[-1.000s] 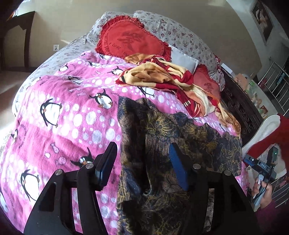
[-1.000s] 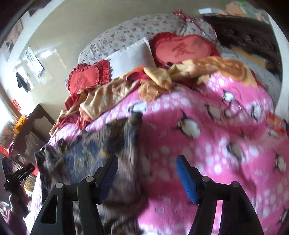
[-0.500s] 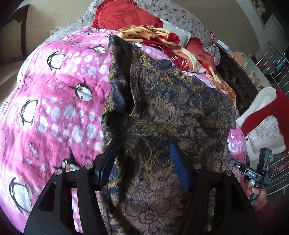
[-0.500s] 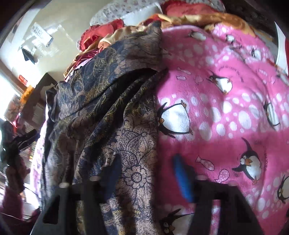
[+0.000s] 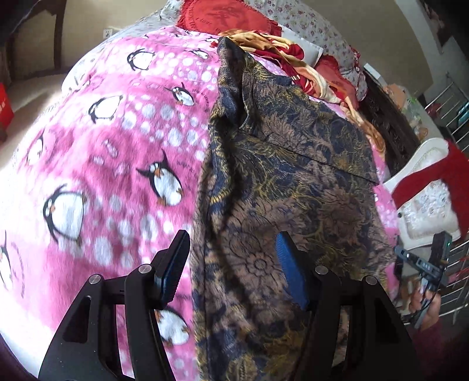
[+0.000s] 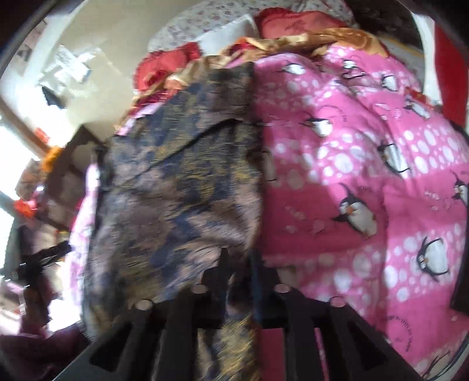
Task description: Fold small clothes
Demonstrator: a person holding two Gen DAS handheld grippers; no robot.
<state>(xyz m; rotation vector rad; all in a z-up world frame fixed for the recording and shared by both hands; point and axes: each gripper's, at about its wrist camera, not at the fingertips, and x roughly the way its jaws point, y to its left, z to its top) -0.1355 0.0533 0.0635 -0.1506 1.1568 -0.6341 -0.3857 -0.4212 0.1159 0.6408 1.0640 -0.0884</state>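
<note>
My right gripper (image 6: 239, 263) clenches the one dark garment's (image 5: 287, 181) edge; my left gripper (image 5: 231, 269) straddles its other edge, released. Open pink blanket (image 5: 117, 152) alongside.

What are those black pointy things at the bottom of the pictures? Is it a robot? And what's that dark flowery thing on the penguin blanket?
It is not a robot. A person holds a black claw in each hand, and a small camera on each claw looks out along its two fingers. One picture comes from the left claw, the other from the right claw. Far off in the left view you can see the person's other hand holding its tool.

They are over a bed with a pink penguin blanket, red cushions and a rumpled gold and red cloth.

The dark flowery thing is a piece of clothing to be folded. The right claw has just been closing and seems to pinch its edge, though that picture is blurry. The left claw is open above the garment.
</note>
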